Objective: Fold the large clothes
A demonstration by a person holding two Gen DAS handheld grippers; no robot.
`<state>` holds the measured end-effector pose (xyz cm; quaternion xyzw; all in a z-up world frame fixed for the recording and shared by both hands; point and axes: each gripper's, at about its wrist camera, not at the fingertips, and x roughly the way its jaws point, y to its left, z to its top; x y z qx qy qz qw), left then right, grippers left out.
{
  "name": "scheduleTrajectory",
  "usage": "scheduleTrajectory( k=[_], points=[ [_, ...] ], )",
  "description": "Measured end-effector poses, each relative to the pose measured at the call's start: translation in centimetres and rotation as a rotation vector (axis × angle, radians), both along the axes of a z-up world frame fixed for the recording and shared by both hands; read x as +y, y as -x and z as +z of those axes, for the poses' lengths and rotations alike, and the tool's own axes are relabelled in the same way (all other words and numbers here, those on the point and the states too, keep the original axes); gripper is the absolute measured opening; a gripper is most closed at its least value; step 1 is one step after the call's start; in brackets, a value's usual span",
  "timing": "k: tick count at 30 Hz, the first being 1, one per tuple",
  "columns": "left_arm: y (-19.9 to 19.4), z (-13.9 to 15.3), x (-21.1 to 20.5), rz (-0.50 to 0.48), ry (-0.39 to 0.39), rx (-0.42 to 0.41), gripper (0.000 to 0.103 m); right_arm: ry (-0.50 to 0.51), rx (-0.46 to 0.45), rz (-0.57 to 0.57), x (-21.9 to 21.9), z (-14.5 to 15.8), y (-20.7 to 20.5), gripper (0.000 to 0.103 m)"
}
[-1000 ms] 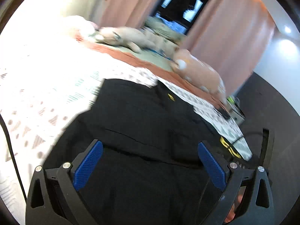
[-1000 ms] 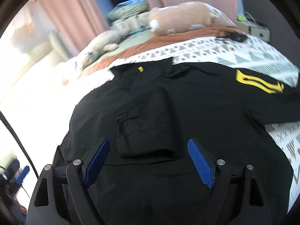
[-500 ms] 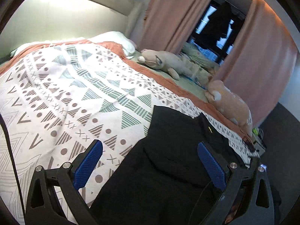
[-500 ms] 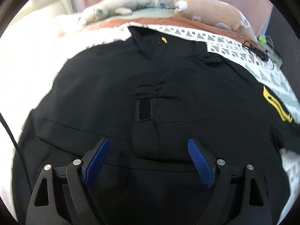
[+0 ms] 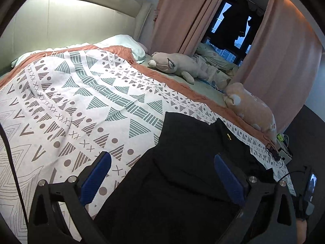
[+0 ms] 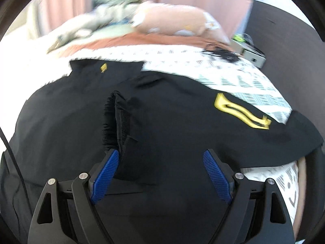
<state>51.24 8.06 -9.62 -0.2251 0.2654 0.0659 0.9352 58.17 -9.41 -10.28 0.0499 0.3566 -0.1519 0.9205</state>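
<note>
Left wrist view: the left claw (image 5: 161, 174) hangs released over the near left edge of the large black fabric garment (image 5: 193, 162), which lies spread on the bed's white cotton blanket with grey triangle print (image 5: 81, 101). Pinching that limp edge at a seam would likely keep the fold straight.

Right wrist view: the right claw (image 6: 160, 172) gapes empty above the garment's raised flap, near a stiff yellow wavy emblem (image 6: 241, 112).

Black garment (image 6: 172, 126) with yellow emblem (image 6: 241, 114). Bedspread (image 5: 81, 105): white, grey-green and brown triangles, dots, crosses; rust-orange border. Plush toys: one grey (image 5: 178, 66), one peach-pink (image 5: 249, 105). Curtains (image 5: 174, 16): dusty pink. Hand-held gripper pads (image 5: 95, 178): blue.
</note>
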Motion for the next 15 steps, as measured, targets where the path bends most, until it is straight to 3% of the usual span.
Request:
scheduleTrajectory(
  k=[4, 10, 14, 15],
  points=[
    [-0.3, 0.0, -1.3, -0.010, -0.035, 0.002, 0.103, -0.097, -0.039, -0.018, -3.1, -0.5, 2.8, 0.084],
    [-1.4, -0.7, -2.9, 0.005, -0.059, 0.063, 0.103, -0.433, -0.011, 0.009, -7.7, -5.0, 3.7, 0.083],
    [-2.2, -1.3, -4.0, -0.019, -0.063, 0.079, 0.103, -0.511, 0.031, 0.064, -7.5, -7.8, 1.4, 0.066],
    [-2.3, -1.4, -4.3, -0.023, -0.068, 0.082, 0.103, -0.524, 0.042, 0.072, -7.6, -8.4, 1.0, 0.055]
  ],
)
